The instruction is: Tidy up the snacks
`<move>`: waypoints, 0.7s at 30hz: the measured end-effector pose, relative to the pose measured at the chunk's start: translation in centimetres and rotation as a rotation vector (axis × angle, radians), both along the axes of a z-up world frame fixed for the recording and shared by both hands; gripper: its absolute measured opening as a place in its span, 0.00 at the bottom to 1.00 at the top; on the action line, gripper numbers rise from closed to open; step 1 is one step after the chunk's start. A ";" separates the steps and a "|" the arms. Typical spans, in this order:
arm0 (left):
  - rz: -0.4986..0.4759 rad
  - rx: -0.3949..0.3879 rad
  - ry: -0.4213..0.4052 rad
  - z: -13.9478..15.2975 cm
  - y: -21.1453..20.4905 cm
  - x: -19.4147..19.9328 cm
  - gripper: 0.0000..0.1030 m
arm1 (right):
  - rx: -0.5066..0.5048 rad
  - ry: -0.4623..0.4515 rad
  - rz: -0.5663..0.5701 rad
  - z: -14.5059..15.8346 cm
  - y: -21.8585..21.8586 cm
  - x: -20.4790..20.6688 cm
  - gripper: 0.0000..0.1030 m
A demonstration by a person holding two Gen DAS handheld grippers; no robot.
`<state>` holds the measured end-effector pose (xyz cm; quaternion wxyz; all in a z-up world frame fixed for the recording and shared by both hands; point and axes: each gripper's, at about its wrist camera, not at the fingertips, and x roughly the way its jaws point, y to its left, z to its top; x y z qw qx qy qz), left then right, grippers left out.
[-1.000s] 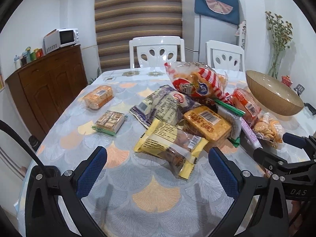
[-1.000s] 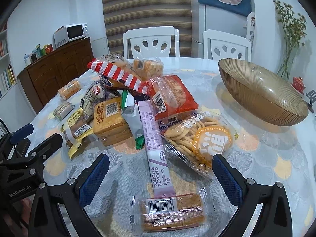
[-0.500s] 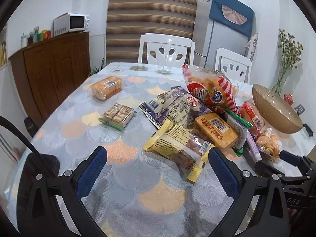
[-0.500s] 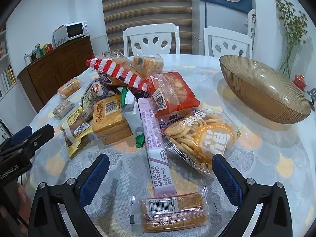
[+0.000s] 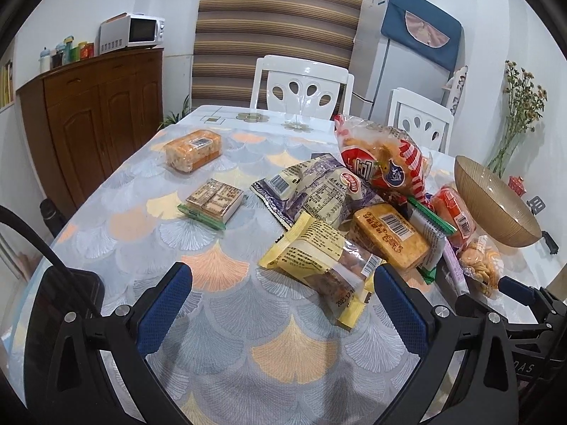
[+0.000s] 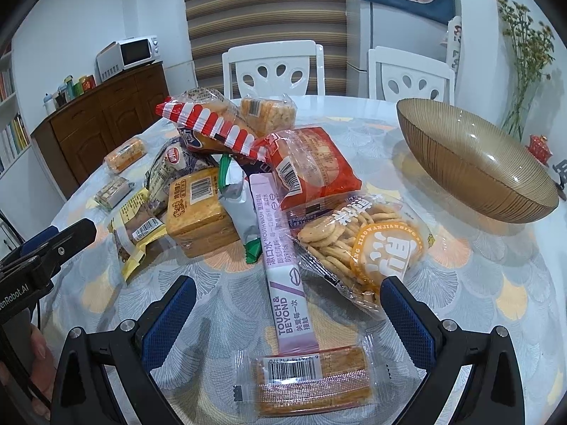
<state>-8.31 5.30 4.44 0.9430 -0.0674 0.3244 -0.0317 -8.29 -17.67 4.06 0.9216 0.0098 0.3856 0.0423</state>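
Observation:
A pile of snack packets lies on the patterned table (image 5: 212, 304). In the left wrist view a yellow packet (image 5: 315, 258) lies just ahead of my open, empty left gripper (image 5: 283, 301), with an orange cracker block (image 5: 389, 244) and a red-striped bag (image 5: 386, 159) behind. A small green-edged pack (image 5: 214, 203) and an orange pack (image 5: 193, 150) lie apart at the left. In the right wrist view my open, empty right gripper (image 6: 287, 322) hovers over a flat orange wafer pack (image 6: 312, 377); a purple stick pack (image 6: 280, 258) and a round-cracker bag (image 6: 365, 244) lie ahead.
A brown glass bowl (image 6: 471, 163) stands at the right of the table, also in the left wrist view (image 5: 492, 205). Two white chairs (image 6: 273, 67) stand at the far side. A wooden sideboard (image 5: 92, 113) stands at the left. A vase of dried flowers (image 6: 524, 53) stands far right.
My left gripper has swung left and pulled back, so the pile now sits further right in its view. The right gripper has barely moved. Both stay open.

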 end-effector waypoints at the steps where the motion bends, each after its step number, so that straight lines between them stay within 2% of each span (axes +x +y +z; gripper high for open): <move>1: -0.001 0.001 0.001 0.0 0.0 0.0 1.00 | -0.001 0.000 0.000 0.0 0.0 0.0 1.00; 21: -0.003 0.009 0.014 -0.1 -0.2 0.2 1.00 | -0.012 0.001 0.001 0.0 0.1 0.0 1.00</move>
